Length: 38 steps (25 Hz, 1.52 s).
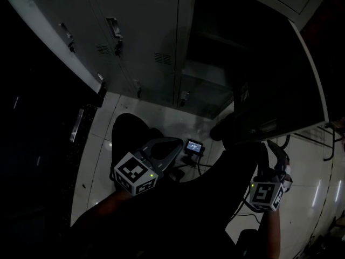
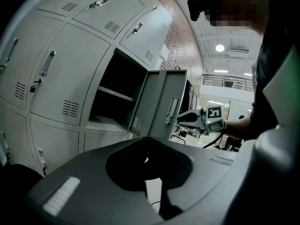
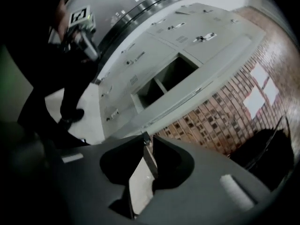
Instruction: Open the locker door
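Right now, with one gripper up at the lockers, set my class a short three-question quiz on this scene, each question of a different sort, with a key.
1. True or false: every locker door is shut.
2. What stands between the right gripper's jaws? A. a padlock B. the open door's edge C. nothing
3. Fill in: the open compartment holds one ___.
Key: 1. False, one door hangs open. 2. B. 3. shelf.
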Each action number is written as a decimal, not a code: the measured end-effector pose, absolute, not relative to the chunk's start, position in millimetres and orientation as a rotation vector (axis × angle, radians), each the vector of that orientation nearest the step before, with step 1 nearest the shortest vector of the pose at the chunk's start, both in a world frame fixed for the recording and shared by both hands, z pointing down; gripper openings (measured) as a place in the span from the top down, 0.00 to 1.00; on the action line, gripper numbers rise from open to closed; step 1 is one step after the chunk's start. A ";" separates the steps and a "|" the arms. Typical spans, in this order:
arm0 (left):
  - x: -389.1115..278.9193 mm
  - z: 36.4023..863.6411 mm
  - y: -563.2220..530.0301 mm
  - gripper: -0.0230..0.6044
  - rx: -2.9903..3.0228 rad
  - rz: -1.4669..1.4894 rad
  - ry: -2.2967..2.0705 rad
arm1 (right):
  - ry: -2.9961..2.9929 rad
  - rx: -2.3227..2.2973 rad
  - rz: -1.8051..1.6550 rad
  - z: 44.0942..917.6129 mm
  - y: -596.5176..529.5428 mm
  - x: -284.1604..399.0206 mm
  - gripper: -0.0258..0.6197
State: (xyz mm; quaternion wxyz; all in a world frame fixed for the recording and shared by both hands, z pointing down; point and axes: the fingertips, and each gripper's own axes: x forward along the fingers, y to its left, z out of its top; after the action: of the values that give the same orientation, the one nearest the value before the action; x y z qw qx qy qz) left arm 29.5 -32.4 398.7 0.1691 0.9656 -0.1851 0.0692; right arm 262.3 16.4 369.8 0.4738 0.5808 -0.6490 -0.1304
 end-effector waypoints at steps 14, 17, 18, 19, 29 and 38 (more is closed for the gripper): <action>29.1 396.2 -30.3 0.94 2.752 0.195 -0.519 | -2.365 1.575 0.160 343.4 10.6 165.1 0.96; 30.1 393.4 -30.1 0.94 2.759 0.189 -0.519 | -2.468 1.549 0.236 346.6 7.2 150.4 0.96; 30.7 392.0 -30.0 0.94 2.764 0.186 -0.519 | -2.494 1.542 0.258 348.5 5.6 146.3 0.96; 31.3 390.5 -29.6 0.94 2.770 0.182 -0.518 | -2.513 1.534 0.277 350.6 4.0 142.3 0.96; 29.4 385.6 -28.6 0.94 2.785 0.170 -0.523 | -2.540 1.487 0.340 358.9 -6.1 125.6 0.96; 30.4 385.2 -29.1 0.94 2.783 0.166 -0.524 | -2.545 1.494 0.367 360.1 -8.4 126.0 0.96</action>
State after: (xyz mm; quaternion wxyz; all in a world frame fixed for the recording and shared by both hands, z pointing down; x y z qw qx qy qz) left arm 30.4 -29.1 385.2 0.1519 0.9697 -0.1825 0.0579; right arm 126.0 -8.4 360.1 0.0838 0.5005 -0.8528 0.1231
